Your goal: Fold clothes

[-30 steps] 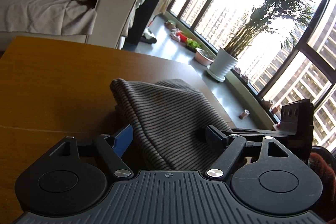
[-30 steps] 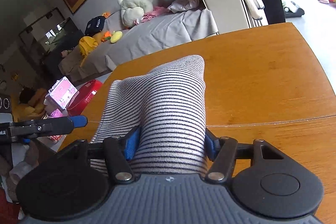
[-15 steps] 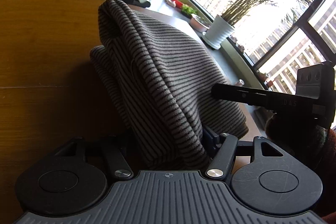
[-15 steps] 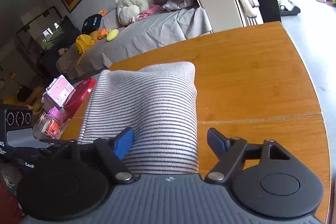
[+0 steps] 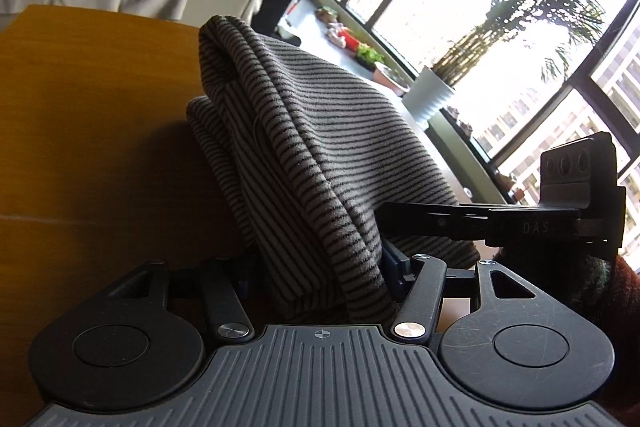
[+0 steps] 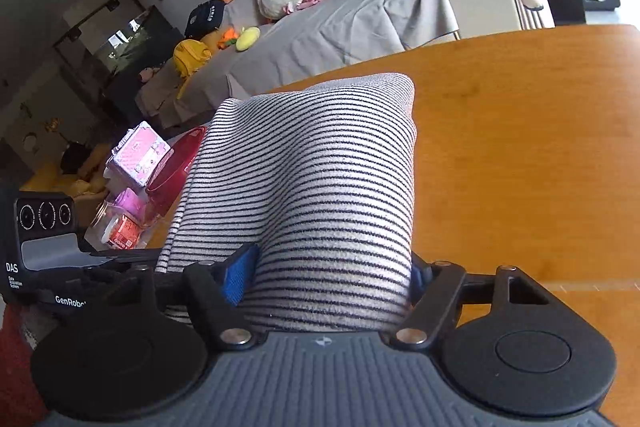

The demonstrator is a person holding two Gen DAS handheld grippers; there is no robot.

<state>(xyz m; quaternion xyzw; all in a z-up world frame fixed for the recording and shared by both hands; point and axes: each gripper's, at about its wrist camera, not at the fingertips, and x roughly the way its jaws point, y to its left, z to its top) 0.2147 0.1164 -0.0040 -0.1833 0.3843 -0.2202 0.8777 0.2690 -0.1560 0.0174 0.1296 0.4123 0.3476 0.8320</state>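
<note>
Left fingers (image 5: 390, 269) clamped on striped garment (image 5: 316, 163), right fingers (image 6: 240, 273) pinching it too, bundled over wooden table (image 6: 520, 155)

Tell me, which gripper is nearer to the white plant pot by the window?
The left gripper: the plant pot stands ahead of it. The right gripper faces the sofa.

The striped garment (image 6: 320, 195) is soft, fuzzy knit cloth, matt. The table (image 6: 520, 155) is smooth, faintly glossy wood. The right gripper (image 6: 334, 279) is matt black plastic with shiny metal rivets and blue textured pads (image 6: 238, 277).
</note>
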